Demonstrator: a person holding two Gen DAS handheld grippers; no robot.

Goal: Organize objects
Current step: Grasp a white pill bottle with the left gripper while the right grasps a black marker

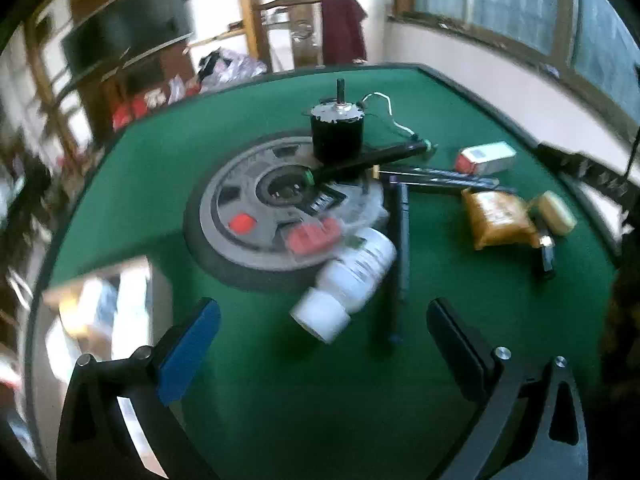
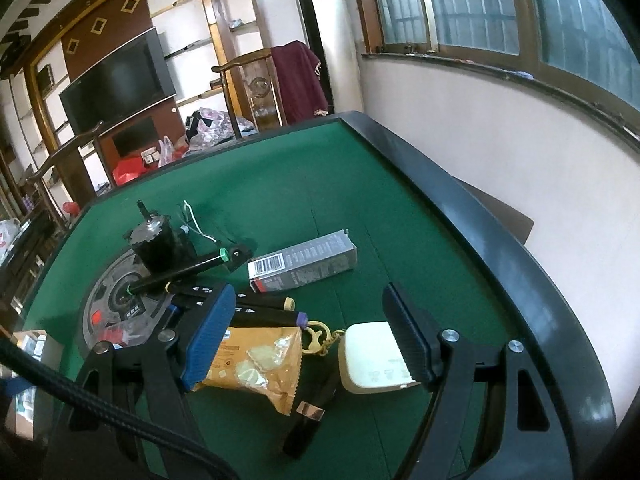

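My left gripper (image 1: 324,310) is open and hovers over the green table (image 1: 280,400). A white bottle (image 1: 354,274) lies on its side just ahead of the tips, its cap between them and clear of both pads. It leans on a grey round disc (image 1: 240,200). My right gripper (image 2: 309,294) is open above an orange snack packet (image 2: 260,364). A cream box (image 2: 372,360) lies by its right finger (image 2: 408,336). Neither pad presses on anything.
A black motor (image 1: 338,132) with white wires stands on the disc, with black pens (image 1: 440,178) beside it. A grey carton (image 2: 304,266), a yellow keychain (image 2: 316,336) and a black stick (image 2: 308,412) lie nearby. The raised table rim (image 2: 480,220) runs right. An open box (image 1: 104,312) is at the left.
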